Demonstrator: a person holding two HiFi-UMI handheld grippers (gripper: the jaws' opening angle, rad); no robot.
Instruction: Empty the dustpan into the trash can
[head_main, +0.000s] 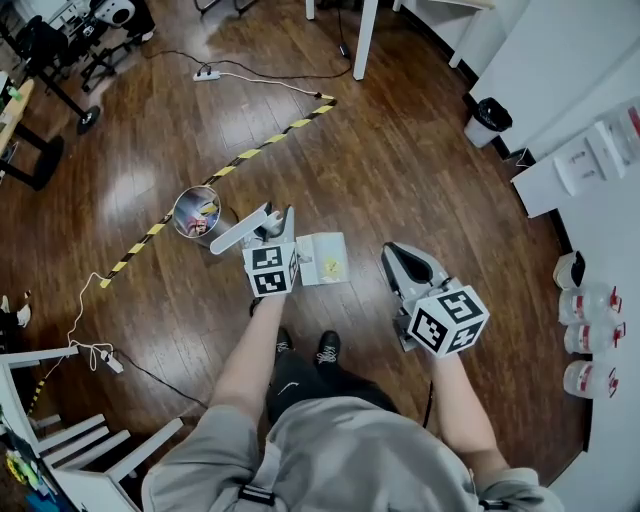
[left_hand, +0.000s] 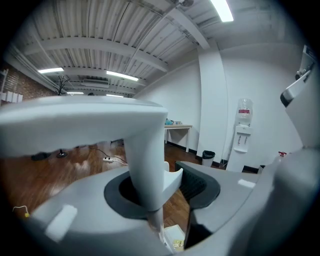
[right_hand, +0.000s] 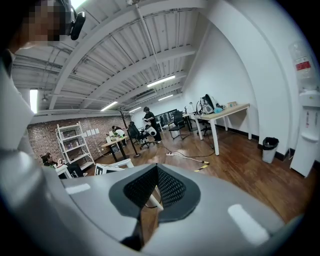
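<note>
Tipping not yet begun

Trash can (head_main: 196, 214) sits centre left. My left gripper (head_main: 278, 228) is clamped on the dustpan (head_main: 322, 258) handle, pan level, I judge, to hold its litter. Right gripper (head_main: 405, 265), jaws together, idles empty

Pale grey-white plastic long-handled dustpan (head_main: 322, 258): one yellow scrap in the tray. Round silver metal trash can (head_main: 196, 213): mixed-colour contents. Glossy dark reddish-brown plank floor (head_main: 400, 150), crossed by yellow-and-black striped tape (head_main: 240, 155). Left gripper (head_main: 280, 224) and right gripper (head_main: 398, 252): grey bodies, black ribbed inner faces, white cubes bearing black square markers.
</note>
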